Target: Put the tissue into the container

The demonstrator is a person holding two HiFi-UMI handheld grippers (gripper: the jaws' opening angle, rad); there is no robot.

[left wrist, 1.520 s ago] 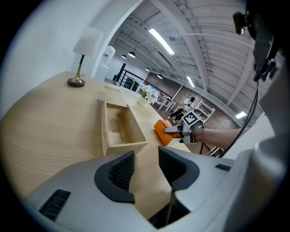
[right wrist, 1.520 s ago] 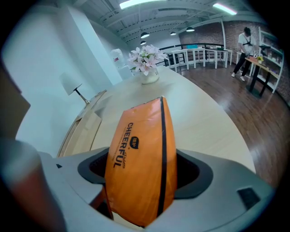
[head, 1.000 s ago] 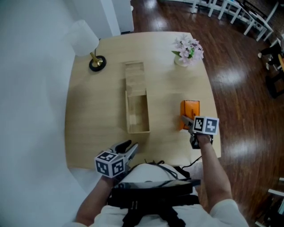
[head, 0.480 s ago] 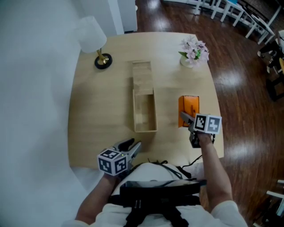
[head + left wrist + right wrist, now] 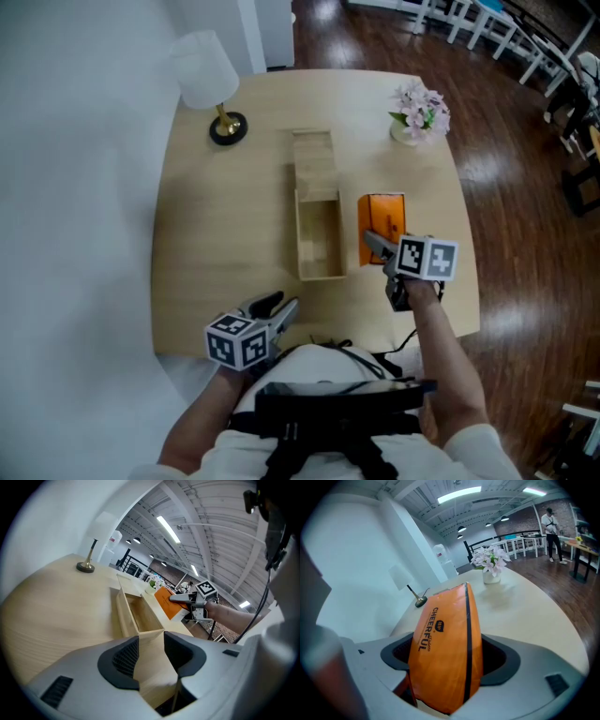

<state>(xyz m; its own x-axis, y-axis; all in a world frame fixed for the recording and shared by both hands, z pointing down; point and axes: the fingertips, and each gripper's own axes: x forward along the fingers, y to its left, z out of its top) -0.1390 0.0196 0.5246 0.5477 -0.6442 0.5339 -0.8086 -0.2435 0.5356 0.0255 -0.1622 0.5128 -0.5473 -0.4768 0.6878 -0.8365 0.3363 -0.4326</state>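
Note:
An orange tissue pack [image 5: 382, 220] is clamped edge-up between the jaws of my right gripper [image 5: 375, 246], just right of the open wooden container [image 5: 319, 274]. In the right gripper view the tissue pack [image 5: 447, 644] fills the gap of the right gripper [image 5: 450, 657], with both pads against its sides. From the left gripper view the tissue pack [image 5: 166, 603] hangs tilted above the table beside the container [image 5: 123, 616]. My left gripper [image 5: 277, 307] rests low at the table's front edge, open and empty; in its own view that left gripper [image 5: 147, 654] shows only table between its pads.
The container's wooden lid [image 5: 313, 161] lies flat behind it. A white-shaded lamp [image 5: 211, 80] stands at the back left and a vase of pink flowers [image 5: 422, 112] at the back right. The round table [image 5: 216, 244] has bare wood to the left of the container.
My right gripper has carried the tissue pack leftwards, closing most of the gap to the container. The left gripper has stayed put.

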